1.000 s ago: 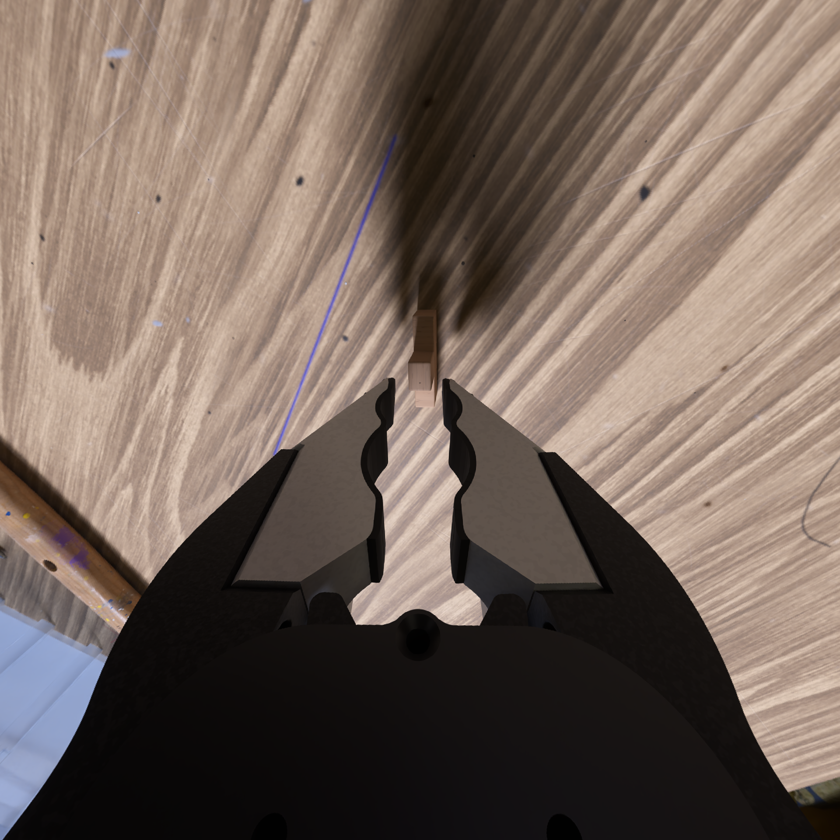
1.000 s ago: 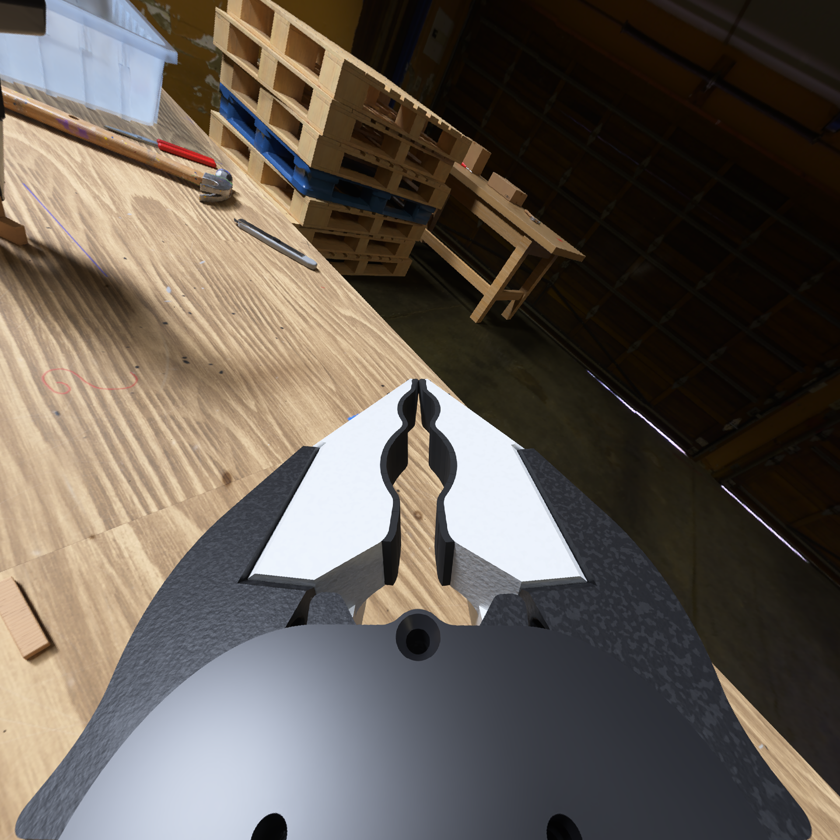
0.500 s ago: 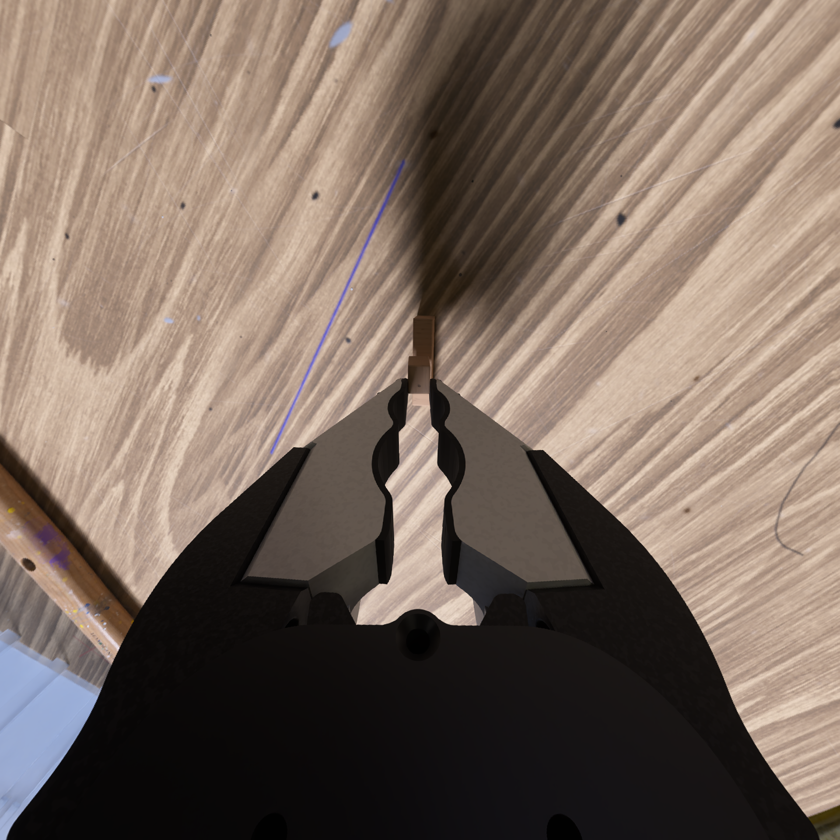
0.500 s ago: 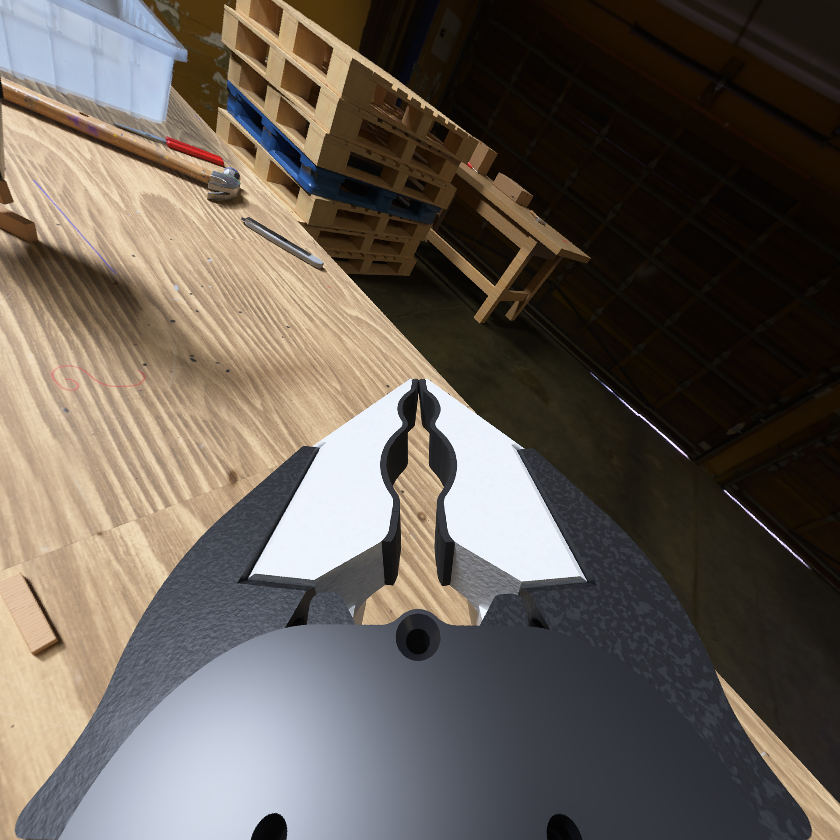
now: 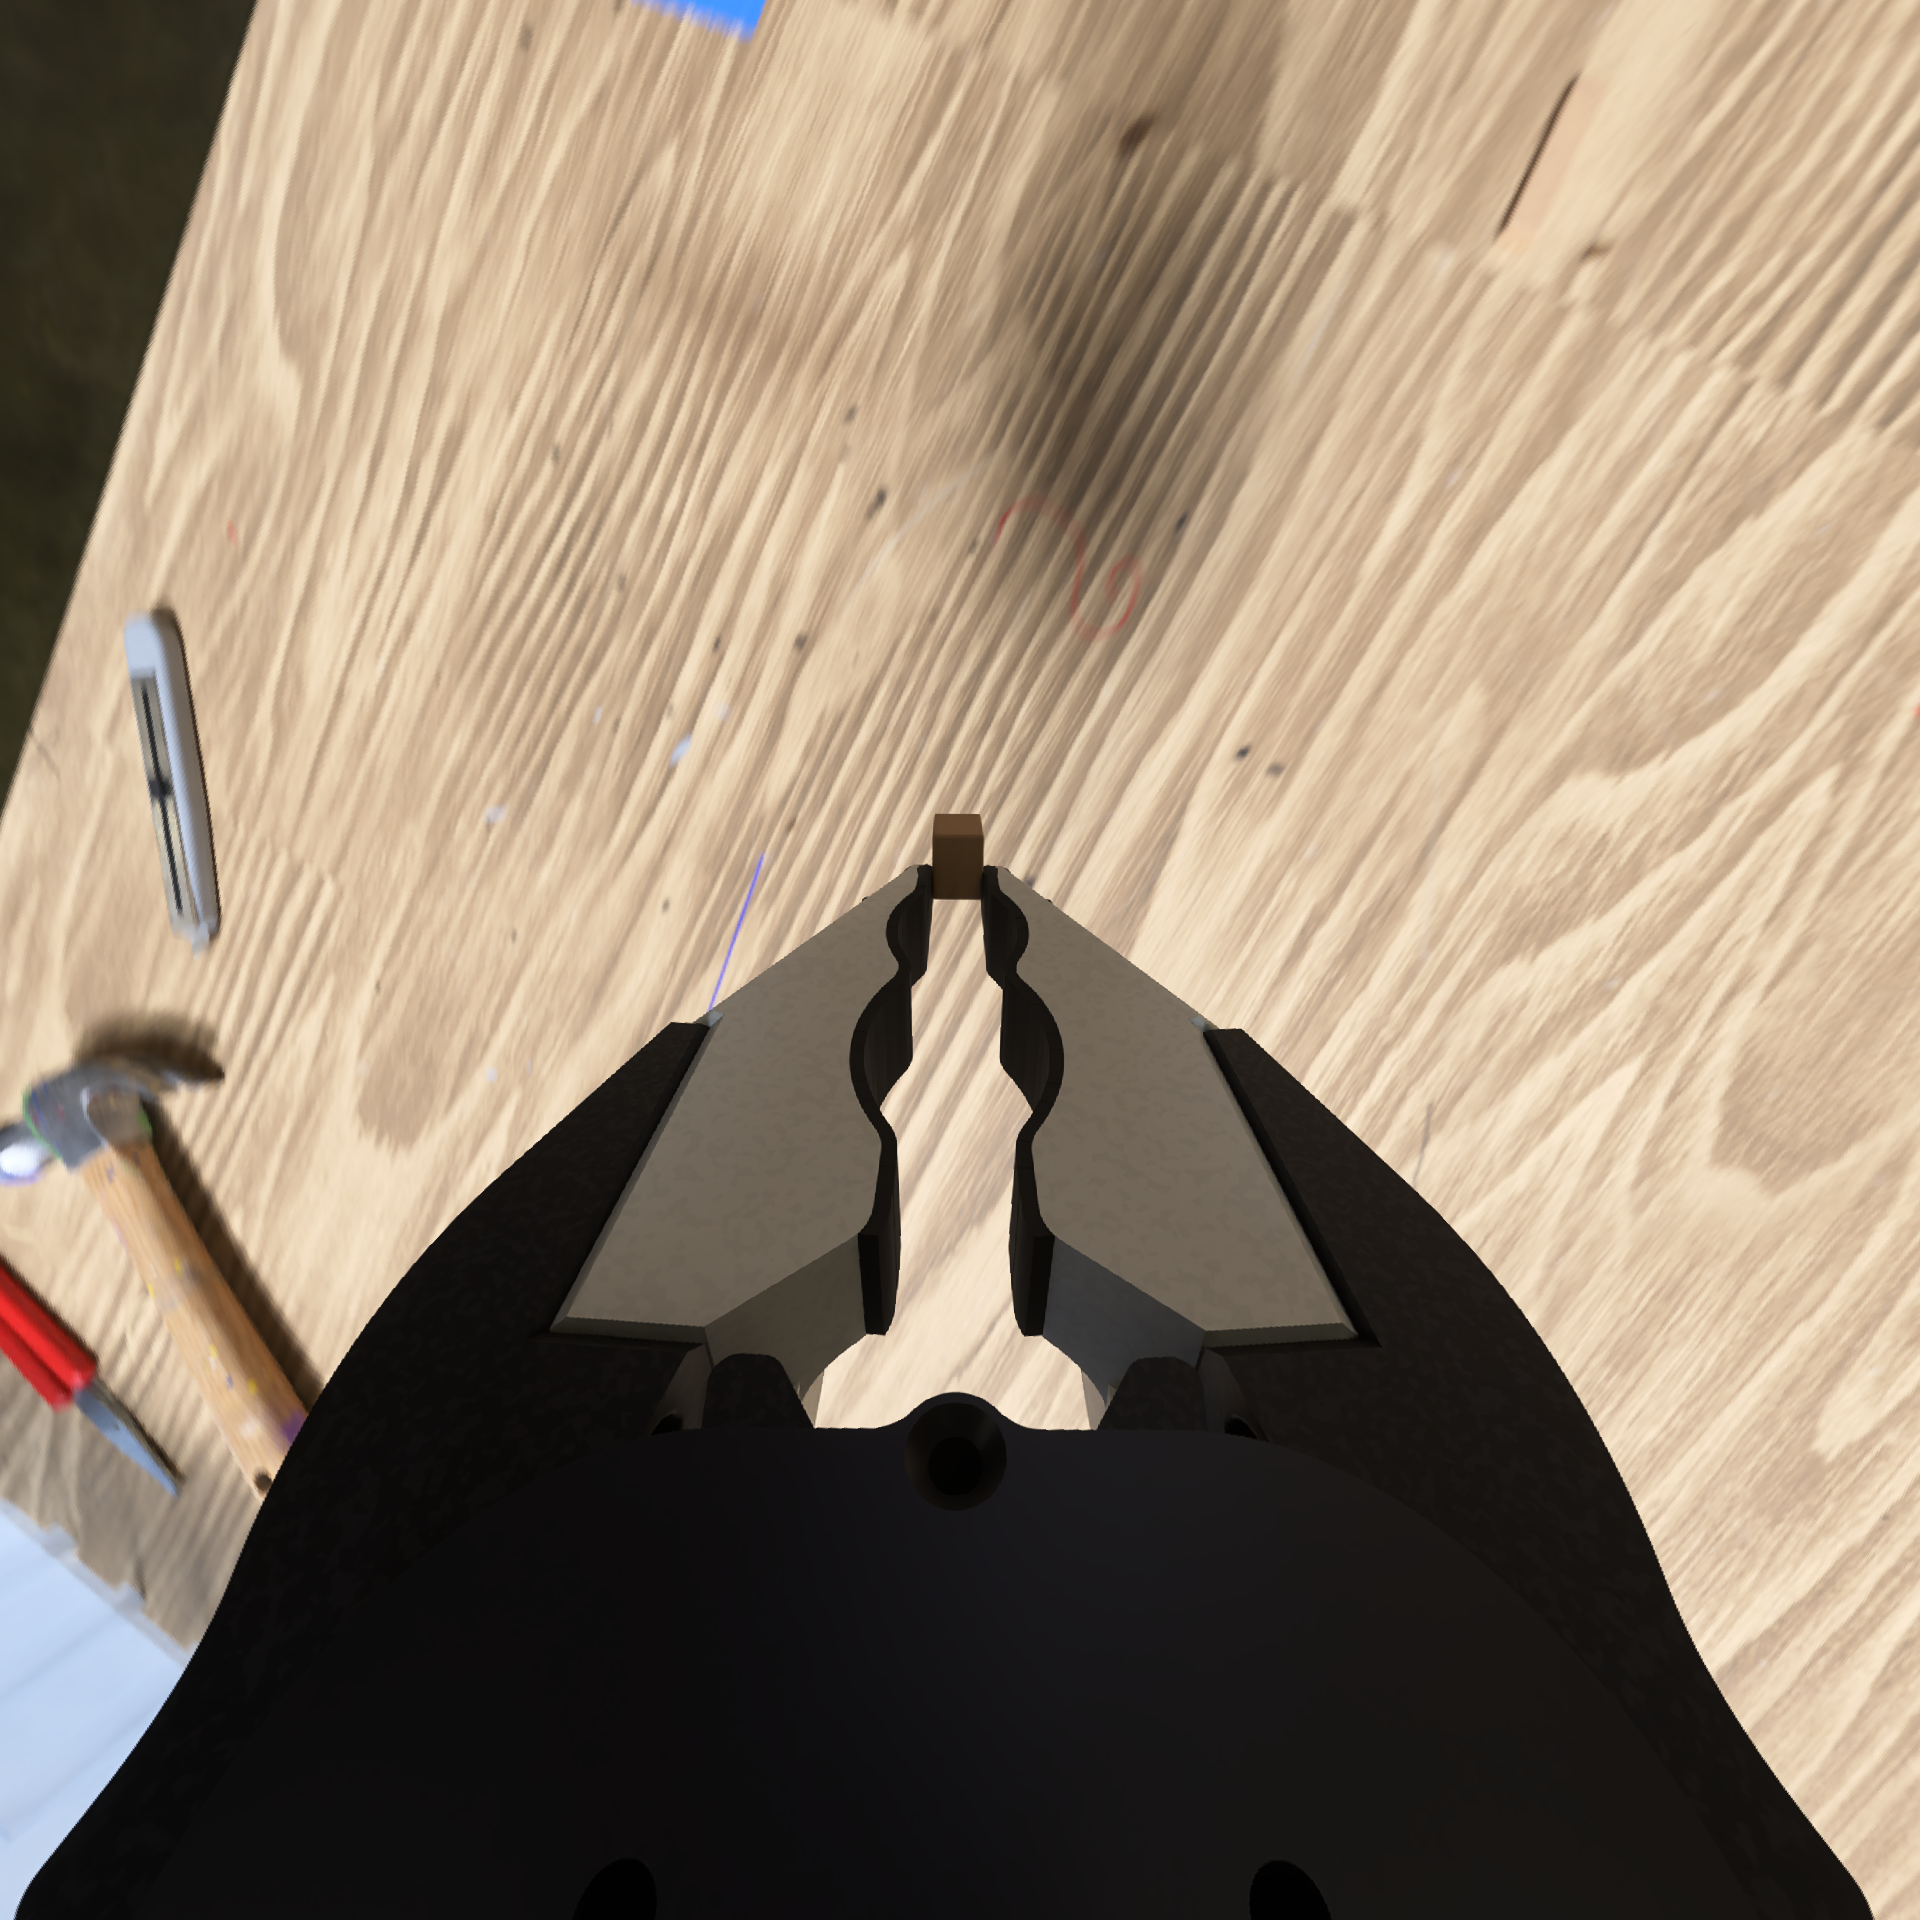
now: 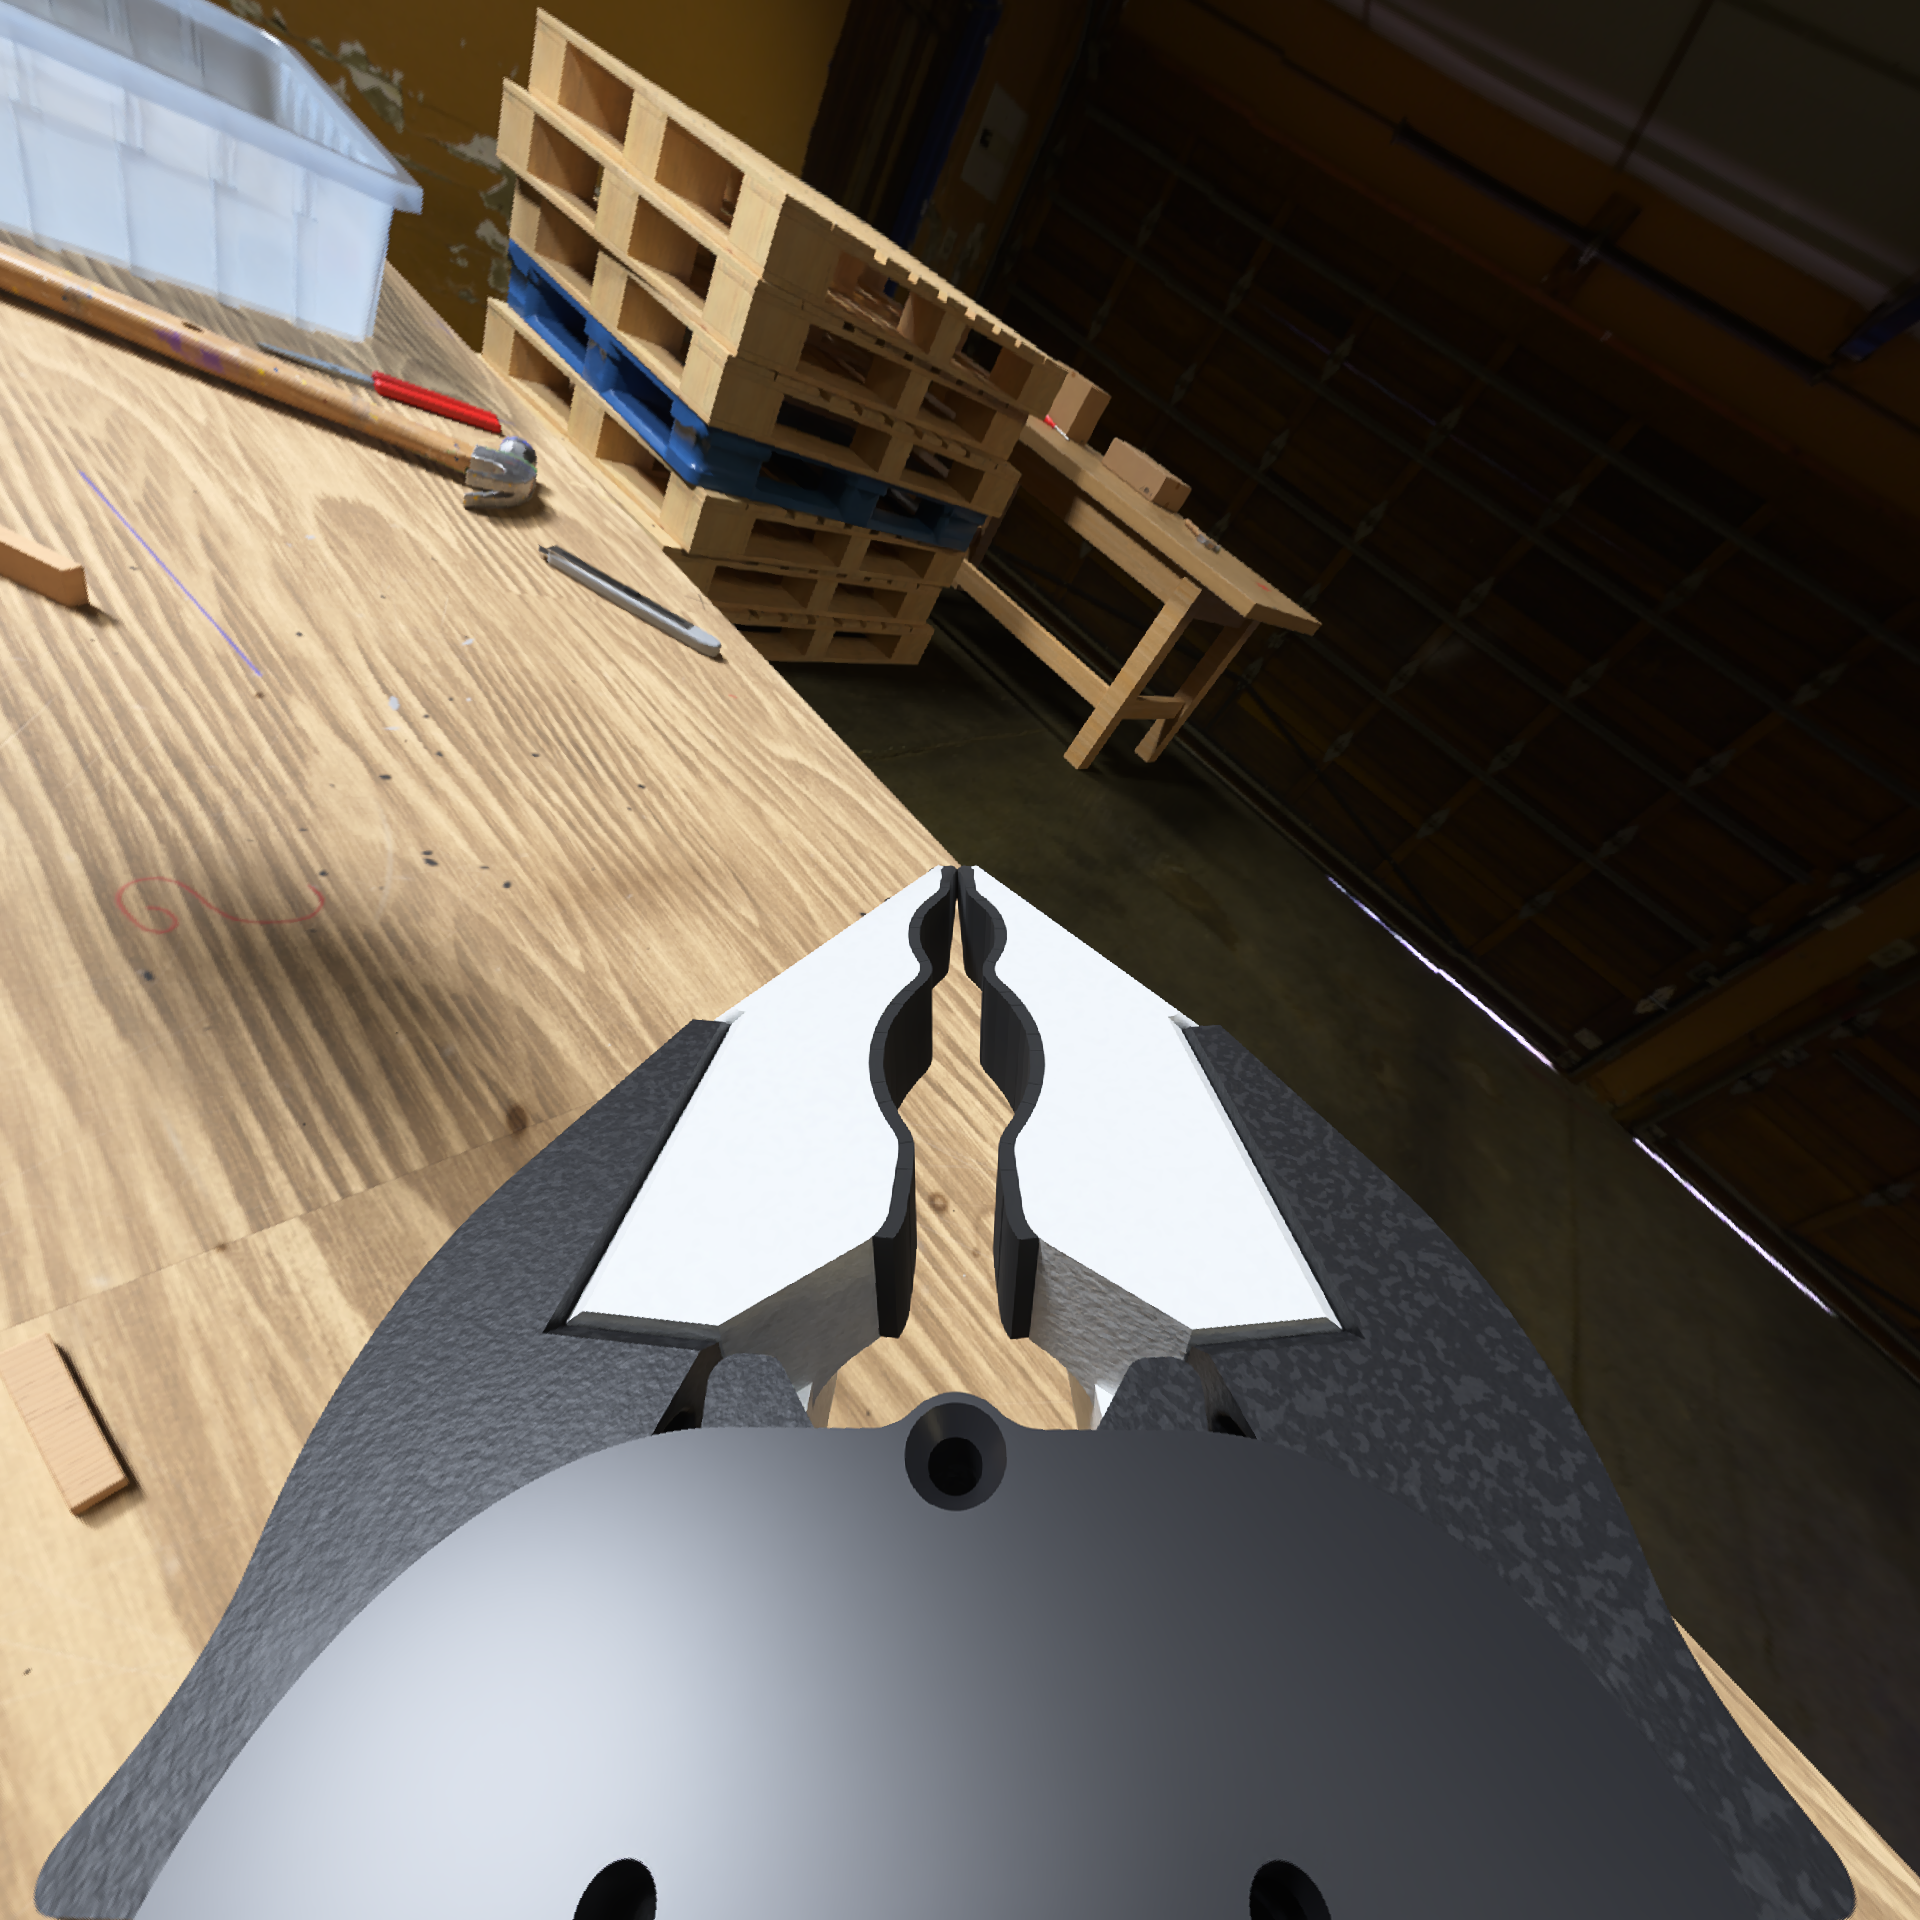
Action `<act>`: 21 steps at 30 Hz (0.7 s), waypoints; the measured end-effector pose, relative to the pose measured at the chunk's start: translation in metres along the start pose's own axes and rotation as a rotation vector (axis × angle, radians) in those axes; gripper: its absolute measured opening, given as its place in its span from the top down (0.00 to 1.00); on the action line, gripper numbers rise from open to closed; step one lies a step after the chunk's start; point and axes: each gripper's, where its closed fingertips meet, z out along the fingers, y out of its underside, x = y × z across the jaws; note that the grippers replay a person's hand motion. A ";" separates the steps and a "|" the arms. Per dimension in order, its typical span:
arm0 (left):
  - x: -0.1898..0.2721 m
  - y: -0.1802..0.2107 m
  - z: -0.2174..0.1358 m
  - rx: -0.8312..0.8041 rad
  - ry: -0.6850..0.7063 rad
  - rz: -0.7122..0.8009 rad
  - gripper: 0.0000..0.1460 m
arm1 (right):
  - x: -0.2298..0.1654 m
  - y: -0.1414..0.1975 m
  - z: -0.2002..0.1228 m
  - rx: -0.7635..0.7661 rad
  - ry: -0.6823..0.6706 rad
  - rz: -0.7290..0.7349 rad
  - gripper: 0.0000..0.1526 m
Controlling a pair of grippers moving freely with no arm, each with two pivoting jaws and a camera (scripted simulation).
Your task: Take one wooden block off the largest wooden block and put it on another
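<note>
Now left gripper (image 5: pixel 957 883) pinching small wooden block (image 5: pixel 956 856) end-on; likely target block (image 5: pixel 1548 171), blurred, at one o'clock. Right gripper (image 6: pixel 956 878) pressed together, idle.

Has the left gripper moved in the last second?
Yes. The left gripper, shut on a small wooden block, has swung away; the hammer now shows beside it.

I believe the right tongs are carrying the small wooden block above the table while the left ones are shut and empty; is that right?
Not quite: the sides are swapped. The left wrist view shows the left tongs shut on the small wooden block above the table. The right wrist view shows the right tongs shut and empty.
</note>
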 end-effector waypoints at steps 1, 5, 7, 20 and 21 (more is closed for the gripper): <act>0.007 -0.014 0.001 0.011 0.007 0.023 0.94 | 0.002 -0.002 -0.002 0.006 0.005 0.002 1.00; 0.041 -0.064 0.023 0.027 0.073 0.110 0.94 | 0.012 -0.006 -0.008 0.010 0.039 0.039 1.00; 0.061 -0.084 0.043 0.027 0.126 0.146 0.94 | 0.019 -0.005 -0.010 0.002 0.066 0.088 1.00; 0.159 -0.132 0.170 -0.031 0.364 0.206 0.94 | 0.080 0.011 -0.028 0.056 0.327 0.373 1.00; 0.161 -0.133 0.173 -0.029 0.374 0.207 0.94 | 0.084 0.012 -0.030 0.061 0.354 0.389 1.00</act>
